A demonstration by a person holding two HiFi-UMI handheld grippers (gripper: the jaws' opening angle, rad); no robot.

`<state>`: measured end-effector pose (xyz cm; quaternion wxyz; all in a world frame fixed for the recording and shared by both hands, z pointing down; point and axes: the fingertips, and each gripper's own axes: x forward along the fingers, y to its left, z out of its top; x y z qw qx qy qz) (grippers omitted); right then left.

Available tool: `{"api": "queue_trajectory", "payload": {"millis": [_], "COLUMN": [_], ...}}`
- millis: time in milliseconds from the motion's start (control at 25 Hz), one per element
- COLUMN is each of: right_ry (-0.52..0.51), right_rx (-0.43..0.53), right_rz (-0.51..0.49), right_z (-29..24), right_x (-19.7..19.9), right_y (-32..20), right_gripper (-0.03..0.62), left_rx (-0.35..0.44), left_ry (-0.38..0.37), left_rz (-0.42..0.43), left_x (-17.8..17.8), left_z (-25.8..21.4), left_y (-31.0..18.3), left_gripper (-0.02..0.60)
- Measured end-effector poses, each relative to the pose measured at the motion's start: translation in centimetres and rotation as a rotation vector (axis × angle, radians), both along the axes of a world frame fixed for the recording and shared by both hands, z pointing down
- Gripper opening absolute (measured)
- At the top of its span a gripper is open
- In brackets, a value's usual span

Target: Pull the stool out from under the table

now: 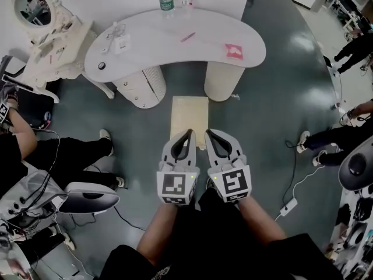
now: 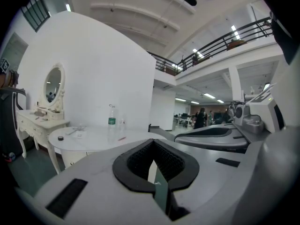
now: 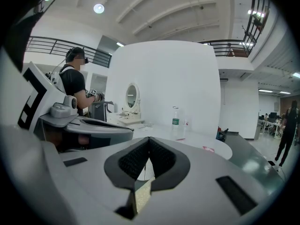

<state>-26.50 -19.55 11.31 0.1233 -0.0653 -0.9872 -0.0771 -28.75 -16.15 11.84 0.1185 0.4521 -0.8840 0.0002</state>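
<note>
On the floor in the head view, the stool (image 1: 189,112) stands at the gap between the table's (image 1: 175,39) two pedestals (image 1: 224,80). The left tool (image 1: 188,132) and right tool (image 1: 208,132) hover over its near end. In the left gripper view the jaws are pressed together on nothing, and a green-labelled bottle (image 2: 111,121) stands on the table. In the right gripper view the jaws are likewise together and empty.

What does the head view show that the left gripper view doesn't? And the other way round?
Only the head view shows the pink packet lying on the table and the white power strip on the floor.

Only the left gripper view shows the balcony railing high up.

Both show the white table, the green-labelled bottle standing on it, and the oval mirror on the dresser beside it.
</note>
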Motion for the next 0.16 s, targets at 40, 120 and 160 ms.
{"api": "queue_trajectory", "payload": {"millis": [40,120,160], "right_ry": [-0.003,-0.008,-0.01], "right_rx": [0.006,0.011,0.011], "right_rz": [-0.002,-0.002,-0.002], "right_z": [-0.07,-0.2,-0.25], "right_x": [-0.1,-0.23,-0.27], "right_y": [0.06,0.22,0.31], "right_gripper": [0.006,0.006,0.006], "left_rx": [-0.001,-0.004,-0.005], "left_ry": [0.0,0.0,0.001], "left_rz": [0.002,0.003,0.004], "left_x": [-0.04,-0.08,-0.1], "left_z": [-0.05,-0.1,-0.11], "left_y": [0.04,0.2,0.28], "left_gripper": [0.006,0.006,0.006]}}
